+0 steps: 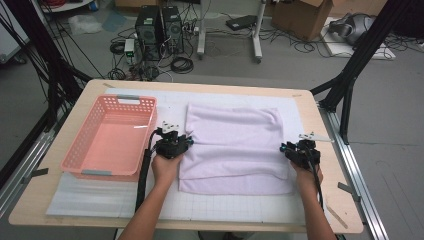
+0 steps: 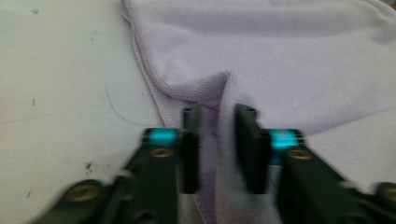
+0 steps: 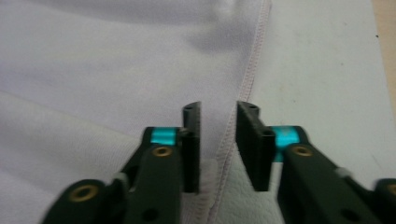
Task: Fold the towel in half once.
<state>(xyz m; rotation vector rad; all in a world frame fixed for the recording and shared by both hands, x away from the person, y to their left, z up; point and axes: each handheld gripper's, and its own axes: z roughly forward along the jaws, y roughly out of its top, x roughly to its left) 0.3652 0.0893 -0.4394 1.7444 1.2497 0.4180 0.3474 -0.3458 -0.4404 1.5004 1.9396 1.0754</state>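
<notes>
A pale lilac towel (image 1: 232, 147) lies spread on the white gridded mat (image 1: 100, 197) in the middle of the table (image 1: 30, 200), just right of a pink plastic basket (image 1: 112, 135) with perforated walls. The towel is folded over itself: an upper layer covers most of it, and a lower layer shows as a strip along the near edge. Its cloth has a fine, short nap, and a narrow stitched hem in a slightly pinker thread runs along the edges.

The left gripper (image 1: 175, 142) sits at the towel's left edge. In the left gripper view its jaws stand part-way apart, with a raised ridge of the cloth (image 2: 224, 140) pulled up between them. The picture is blurred there, so whether the pads press on that ridge is hard to tell; it seems to lie loose against the right-hand pad rather than pinched.

The right gripper (image 1: 300, 150) is at the towel's right edge. In the right gripper view its jaws are likewise released and part-way apart, astride the stitched hem (image 3: 252, 70), with the towel (image 3: 93, 84) to one side and the bare mat (image 3: 322, 70) to the other. The cloth lies flat beneath them, not gripped.

No brand, label or legible writing shows on the towel, the basket or the grippers.
</notes>
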